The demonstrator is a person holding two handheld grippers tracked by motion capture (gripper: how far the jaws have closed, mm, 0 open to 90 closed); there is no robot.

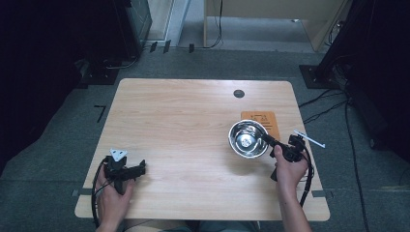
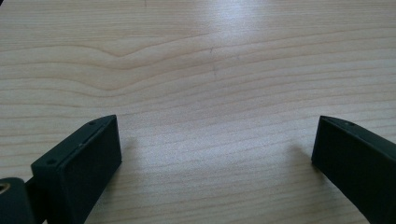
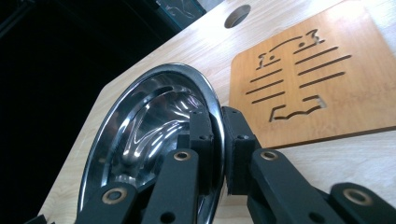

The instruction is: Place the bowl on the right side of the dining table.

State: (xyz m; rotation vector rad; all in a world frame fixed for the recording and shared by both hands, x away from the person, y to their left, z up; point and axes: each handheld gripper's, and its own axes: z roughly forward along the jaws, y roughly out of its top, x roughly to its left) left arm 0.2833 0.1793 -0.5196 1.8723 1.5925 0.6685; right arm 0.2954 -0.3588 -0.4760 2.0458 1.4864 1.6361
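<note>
A shiny steel bowl hangs just above the table at the right, its far rim over a brown wooden trivet. My right gripper is shut on the bowl's near rim; in the right gripper view the two black fingers pinch the bowl rim, one inside and one outside, with the trivet lying flat beyond. My left gripper rests at the table's front left, held in a hand. In the left gripper view my left gripper is open over bare wood.
The light wooden table has a round cable hole near its far edge. Cables run across the grey floor to the right. A black stand base sits beyond the table's far right corner, and dark equipment stands at the far left.
</note>
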